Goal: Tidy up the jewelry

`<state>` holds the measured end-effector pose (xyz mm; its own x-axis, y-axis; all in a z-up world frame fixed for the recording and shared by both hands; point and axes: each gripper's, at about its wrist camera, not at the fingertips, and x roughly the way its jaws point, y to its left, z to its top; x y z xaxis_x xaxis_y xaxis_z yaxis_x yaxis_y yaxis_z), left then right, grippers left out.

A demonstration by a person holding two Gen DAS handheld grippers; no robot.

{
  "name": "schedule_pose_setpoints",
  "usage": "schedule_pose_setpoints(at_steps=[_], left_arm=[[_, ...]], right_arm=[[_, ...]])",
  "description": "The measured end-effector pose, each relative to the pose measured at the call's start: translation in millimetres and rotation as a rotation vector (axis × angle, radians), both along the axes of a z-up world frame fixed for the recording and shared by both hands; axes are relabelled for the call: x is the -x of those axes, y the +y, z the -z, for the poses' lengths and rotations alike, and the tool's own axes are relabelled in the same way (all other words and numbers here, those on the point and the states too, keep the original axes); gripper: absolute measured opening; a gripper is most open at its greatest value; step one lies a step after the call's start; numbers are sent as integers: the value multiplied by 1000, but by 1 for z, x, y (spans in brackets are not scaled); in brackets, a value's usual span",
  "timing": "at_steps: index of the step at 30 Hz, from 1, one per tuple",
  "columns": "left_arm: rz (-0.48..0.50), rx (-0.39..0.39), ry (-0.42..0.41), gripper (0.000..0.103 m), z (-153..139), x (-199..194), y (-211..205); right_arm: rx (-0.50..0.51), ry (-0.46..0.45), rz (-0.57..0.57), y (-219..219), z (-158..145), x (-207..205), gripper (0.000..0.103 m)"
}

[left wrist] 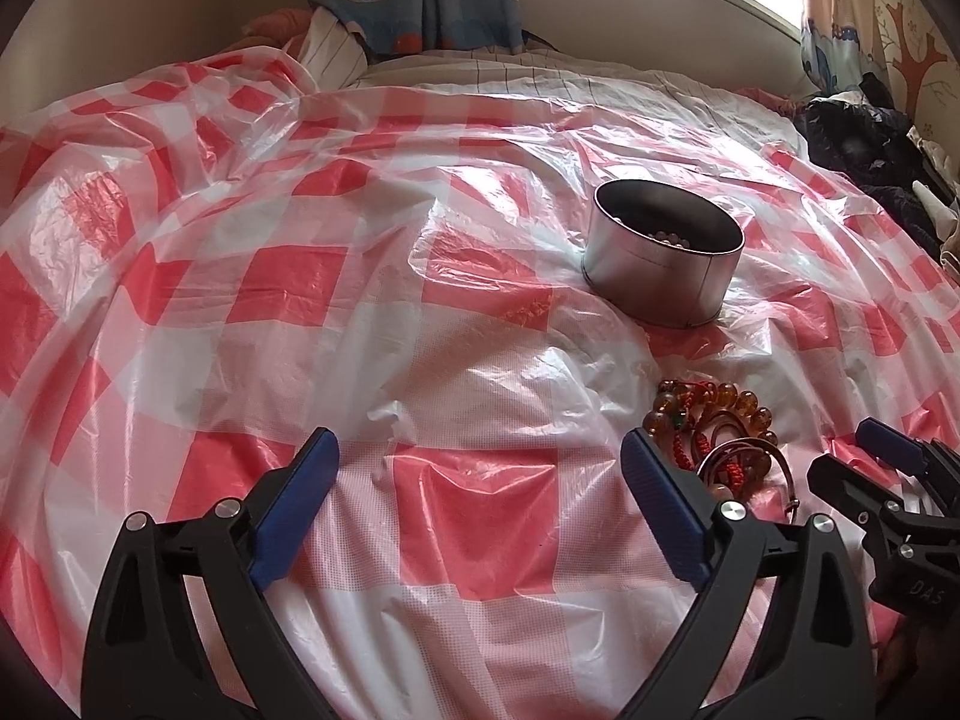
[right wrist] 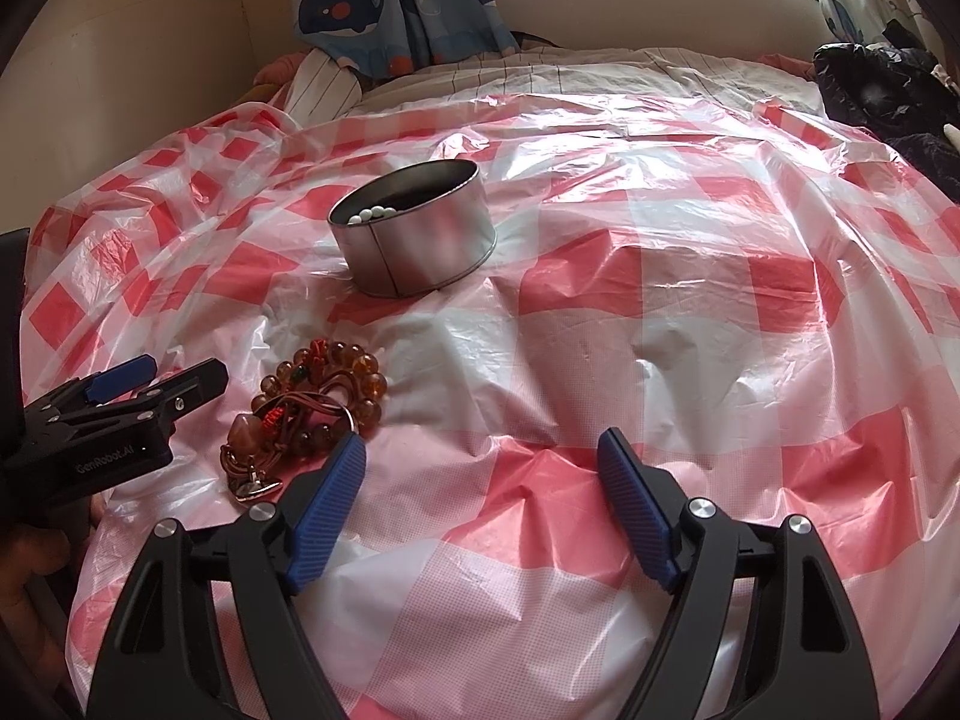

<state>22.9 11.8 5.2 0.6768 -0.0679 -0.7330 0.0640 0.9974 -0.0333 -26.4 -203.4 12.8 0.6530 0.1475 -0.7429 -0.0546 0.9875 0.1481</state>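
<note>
An amber bead bracelet w/ red cord and brown strings is seen heaped on the red-white checked plastic sheet over the bed, near a round metal tin. White beads are held in the tin. The left claw is spread apart, empty, just left of the heap; the right claw is likewise apart, empty, just right of it.

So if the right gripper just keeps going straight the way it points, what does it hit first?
Likely only the checked plastic sheet. The right gripper has open jaws aimed at bare sheet; the bead bracelets and the tin sit left of that line, though depth is unclear.
</note>
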Motion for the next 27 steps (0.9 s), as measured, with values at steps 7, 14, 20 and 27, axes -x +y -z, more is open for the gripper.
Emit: schedule_pose_setpoints(at_steps=[7,14,20,27], left_arm=[[-13,28,-3,91,0,0,3],[-18,38,8,91,3,-2,7],[-24,50,13,91,3,-3,10],[-29,73,17,91,3,-4,14]], right_arm=[[10,-131,-10,4,-17,18,75],[51,-69,-182,36,-12,7,39],[52,44,-236,46,3,-13,21],[-34,9,-197,32,-7,-3,4]])
